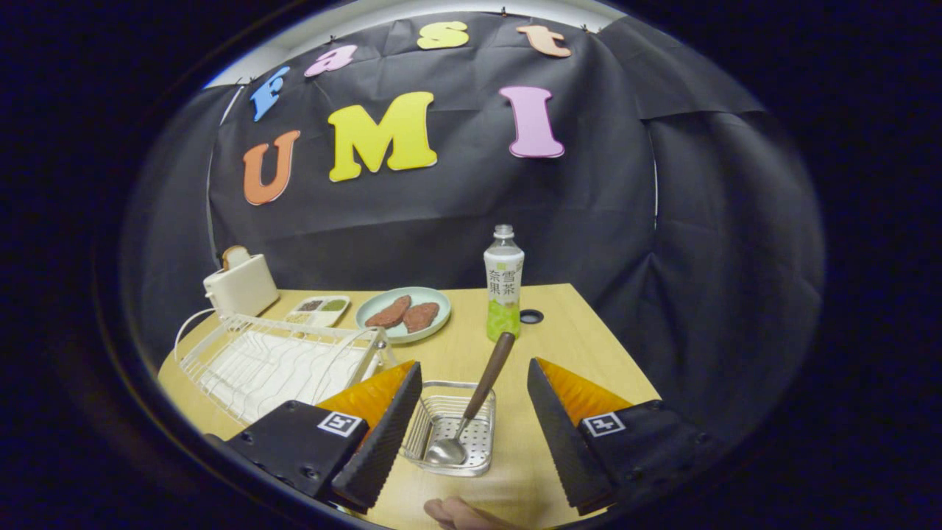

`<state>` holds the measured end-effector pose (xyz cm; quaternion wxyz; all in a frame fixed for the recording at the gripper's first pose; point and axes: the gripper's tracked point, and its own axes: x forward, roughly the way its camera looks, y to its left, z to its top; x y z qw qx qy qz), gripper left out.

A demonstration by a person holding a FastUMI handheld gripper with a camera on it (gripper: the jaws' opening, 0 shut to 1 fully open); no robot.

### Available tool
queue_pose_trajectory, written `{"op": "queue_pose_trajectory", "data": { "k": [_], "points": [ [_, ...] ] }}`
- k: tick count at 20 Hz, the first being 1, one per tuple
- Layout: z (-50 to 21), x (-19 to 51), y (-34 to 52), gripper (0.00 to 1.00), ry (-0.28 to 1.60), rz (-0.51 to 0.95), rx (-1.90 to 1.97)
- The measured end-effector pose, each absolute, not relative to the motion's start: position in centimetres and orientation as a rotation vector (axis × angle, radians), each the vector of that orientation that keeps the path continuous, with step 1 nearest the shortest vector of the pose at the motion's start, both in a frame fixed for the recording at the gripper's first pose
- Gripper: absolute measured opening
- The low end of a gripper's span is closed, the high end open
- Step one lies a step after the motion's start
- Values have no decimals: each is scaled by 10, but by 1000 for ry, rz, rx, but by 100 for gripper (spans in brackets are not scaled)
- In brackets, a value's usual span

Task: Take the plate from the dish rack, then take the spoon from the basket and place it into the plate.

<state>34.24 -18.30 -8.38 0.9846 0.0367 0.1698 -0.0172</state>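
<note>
A spoon [471, 408] with a brown handle leans in a small metal basket [482, 436] that stands on the wooden table between my two fingers. Its bowl rests on the basket floor and its handle points up and away. My gripper [475, 390] is open, fingers wide on either side of the basket, touching nothing. A pale green plate [390, 335] lies flat on the table beyond the left finger, with two brown pieces of food on it. The white wire dish rack [265, 364] sits to the left of the left finger and holds no plate.
A drink bottle [503, 283] stands just beyond the spoon handle. A white toaster [241, 285] and a small divided tray [319, 309] sit at the far left. A dark hole [531, 316] is in the tabletop right of the bottle. A fingertip [456, 511] shows near me.
</note>
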Motion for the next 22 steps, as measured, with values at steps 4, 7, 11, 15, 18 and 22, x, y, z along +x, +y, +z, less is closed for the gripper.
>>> {"op": "queue_pose_trajectory", "data": {
  "k": [4, 7, 11, 15, 18, 22],
  "points": [
    [-97, 369, -177, 92, 386, -6, 100],
    [-106, 381, -165, 86, 431, 33, 129],
    [-109, 386, -163, 53, 435, 22, 125],
    [-100, 380, -161, 21, 392, -15, 145],
    [-87, 368, -165, 15, 342, -71, 138],
    [-63, 342, -159, 14, 292, -70, 151]
  ]
}}
